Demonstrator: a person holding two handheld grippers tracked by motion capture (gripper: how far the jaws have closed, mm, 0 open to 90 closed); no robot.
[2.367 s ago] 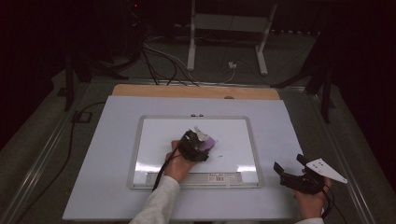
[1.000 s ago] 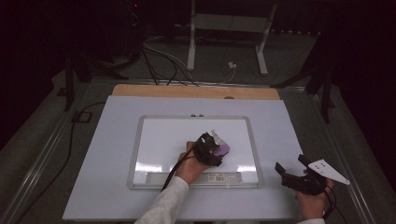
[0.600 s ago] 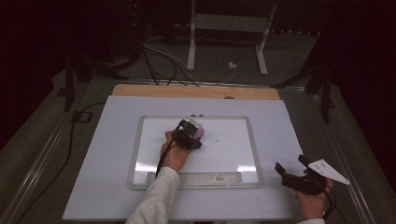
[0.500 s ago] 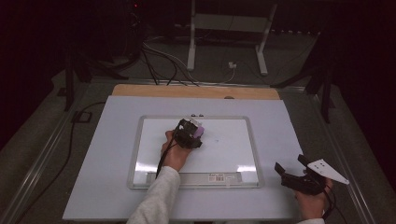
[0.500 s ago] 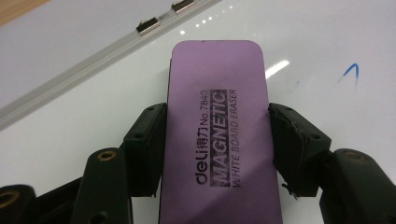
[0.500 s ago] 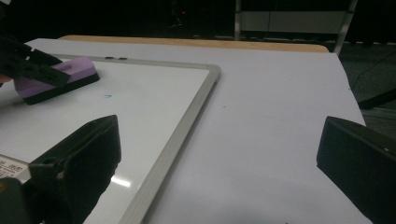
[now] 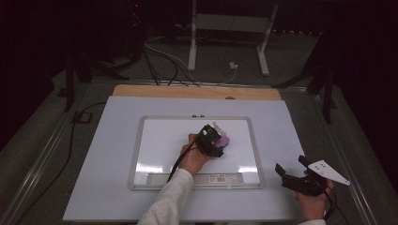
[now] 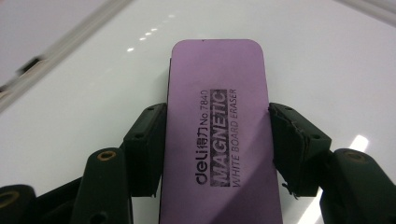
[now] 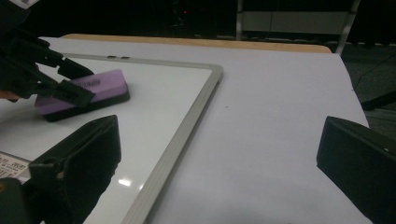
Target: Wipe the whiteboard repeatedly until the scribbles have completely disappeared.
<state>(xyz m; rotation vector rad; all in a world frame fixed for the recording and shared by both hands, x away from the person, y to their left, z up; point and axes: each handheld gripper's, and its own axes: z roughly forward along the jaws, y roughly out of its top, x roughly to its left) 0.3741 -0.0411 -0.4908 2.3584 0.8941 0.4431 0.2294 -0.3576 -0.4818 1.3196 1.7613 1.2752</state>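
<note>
My left gripper (image 8: 212, 135) is clamped on the one purple eraser (image 8: 217, 116), a pad pressed to each long side. Its near end is cut off below my fingers, and its underside lies flat on the whiteboard (image 8: 327, 56), hidden from me. From above, my own gripper body covers most of the eraser; only a purple edge peeks out past the fingertips. My right gripper (image 9: 219, 154) rests apart on the table (image 9: 280, 93), its jaws spread wide with nothing between them, both tips cut off at the frame. One eraser, one whiteboard, two grippers.
</note>
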